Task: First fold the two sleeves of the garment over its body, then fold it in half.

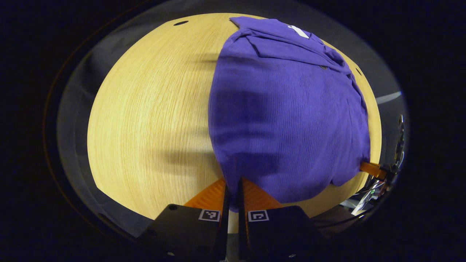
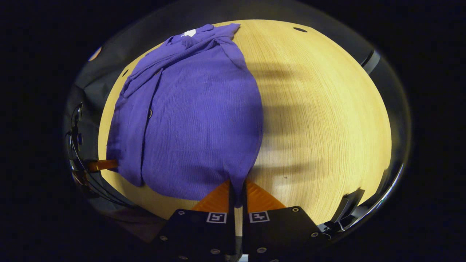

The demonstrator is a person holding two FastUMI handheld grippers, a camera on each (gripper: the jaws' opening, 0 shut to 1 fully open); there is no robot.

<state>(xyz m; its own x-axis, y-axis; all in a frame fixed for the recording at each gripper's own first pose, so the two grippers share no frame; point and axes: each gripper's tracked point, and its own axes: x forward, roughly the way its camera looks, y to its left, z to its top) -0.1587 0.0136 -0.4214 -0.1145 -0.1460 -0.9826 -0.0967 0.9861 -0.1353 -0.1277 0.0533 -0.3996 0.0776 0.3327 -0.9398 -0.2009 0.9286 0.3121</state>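
We have each hand-held gripper clamped on a bottom corner of the purple garment, left hand-held gripper (image 1: pixel 233 193) and right hand-held gripper (image 2: pixel 237 194) at 6 o'clock, while the garment (image 1: pixel 287 120) lies sleeves-in on the counter (image 1: pixel 145 120), ready, we judge, for the half fold.

Purple garment (image 1: pixel 287 120) on wooden table (image 1: pixel 153 120).

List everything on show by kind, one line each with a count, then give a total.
Purple button-up shirt: 1
Wooden table: 1
Orange-fingered grippers: 2, the left gripper and the right gripper, each clamped on a bottom corner of the shirt
Total: 4
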